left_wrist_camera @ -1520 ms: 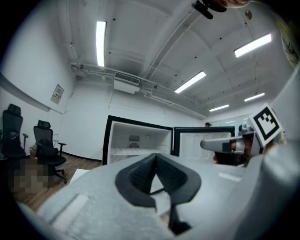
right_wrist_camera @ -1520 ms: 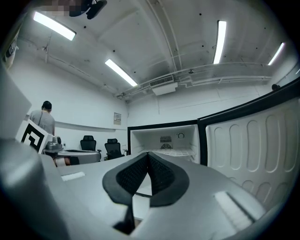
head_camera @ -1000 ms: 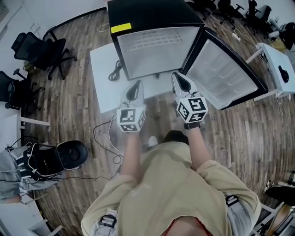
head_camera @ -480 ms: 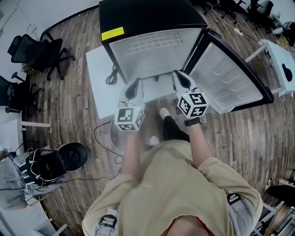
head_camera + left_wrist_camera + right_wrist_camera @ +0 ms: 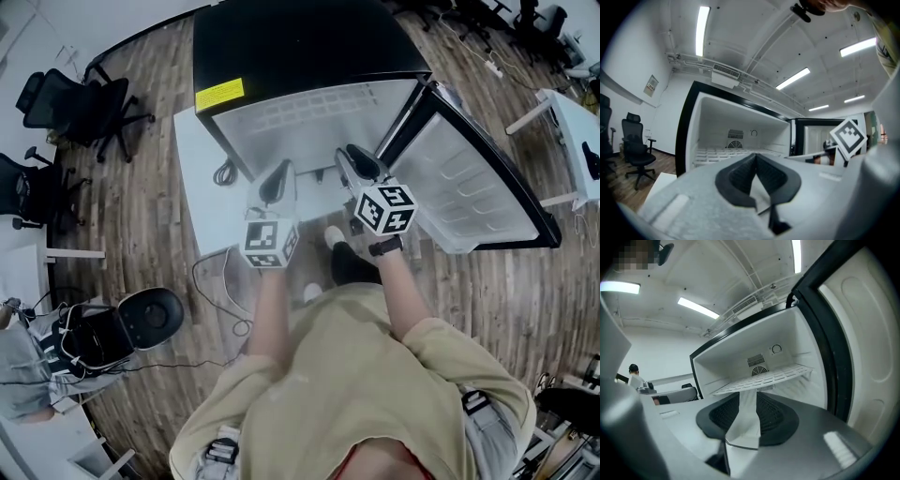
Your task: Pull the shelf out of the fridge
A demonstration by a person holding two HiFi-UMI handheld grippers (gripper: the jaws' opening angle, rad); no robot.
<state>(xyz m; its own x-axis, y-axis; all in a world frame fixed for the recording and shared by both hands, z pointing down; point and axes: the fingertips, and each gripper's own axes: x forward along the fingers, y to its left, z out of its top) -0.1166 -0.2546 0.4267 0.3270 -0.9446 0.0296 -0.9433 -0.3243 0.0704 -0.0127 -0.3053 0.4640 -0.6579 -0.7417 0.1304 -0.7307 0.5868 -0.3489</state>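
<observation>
The pull itself is not yet starting, as far as I can judge. The fridge (image 5: 281, 42) is standing on the white tabletop (image 5: 192, 159) with its door (image 5: 469, 178) swung wide to your right, so access is sorted. The white wire shelf (image 5: 309, 105) is sitting fully inside the compartment, lying flat and reaching toward the back wall with the fan grille.

You are holding both tongs level in front of the opening, short of the shelf's front edge, and neither is touching it. The left tongs (image 5: 278, 173) are pressed together at the tips with nothing between them. The right tongs (image 5: 349, 155) are standing slightly spread, having just been opening, and only the shelf beyond is showing through the gap, not between the pads.

What is remaining, I judge, is all the real work: reaching the front rail, pinching it, and drawing the shelf out level.

Counting what is showing:
- one fridge, one open door
- one shelf
- two tongs, each carrying one marker cube
- one cable (image 5: 223, 173) lying on the tabletop
- two black office chairs (image 5: 70, 98) at the left of the head view
</observation>
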